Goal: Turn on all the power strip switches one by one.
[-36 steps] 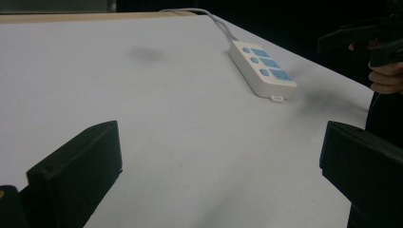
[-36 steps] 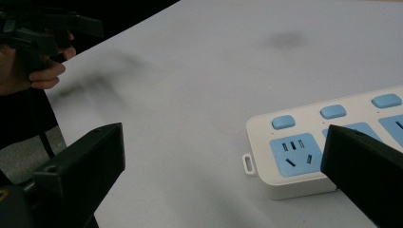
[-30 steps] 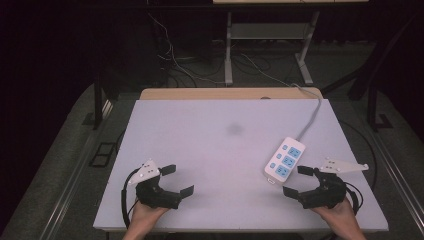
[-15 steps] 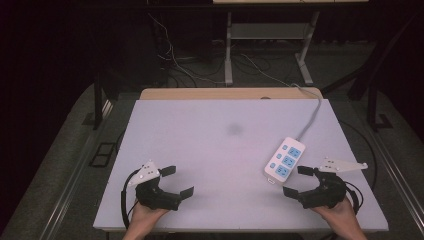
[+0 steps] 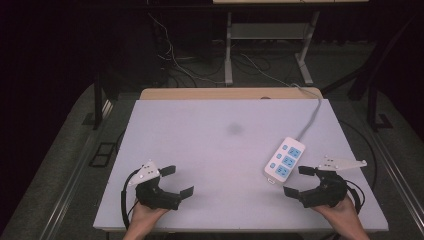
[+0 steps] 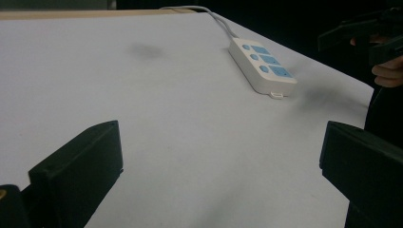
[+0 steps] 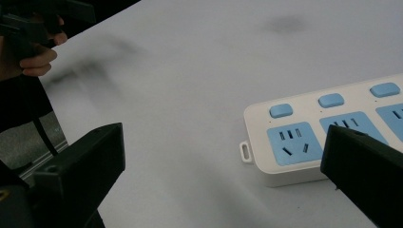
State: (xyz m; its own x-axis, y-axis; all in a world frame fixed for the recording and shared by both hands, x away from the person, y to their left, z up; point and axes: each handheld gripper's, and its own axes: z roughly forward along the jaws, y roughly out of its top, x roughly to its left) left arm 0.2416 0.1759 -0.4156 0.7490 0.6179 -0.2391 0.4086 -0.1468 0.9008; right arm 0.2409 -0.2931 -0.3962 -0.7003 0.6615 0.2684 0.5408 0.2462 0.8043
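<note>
1. Our left gripper (image 6: 223,175) has its two black jaws spread wide, nothing between them.
2. Ahead we see the white counter (image 6: 142,104), with a faint dark smudge (image 6: 145,50) far off.
3. A white power strip (image 6: 263,65) with blue sockets lies on it, its cord (image 6: 209,12) running away.
4. Our right gripper (image 6: 366,35) shows at the upper right edge.

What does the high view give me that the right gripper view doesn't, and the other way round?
High view: the white power strip whole, with its grey cable running off the table's far edge, and the right gripper just short of the strip's near end, jaws open. Right gripper view: close detail of the strip's nearest blue socket, blue switches and small end tab. Both: the white table, the strip and the left gripper.
</note>
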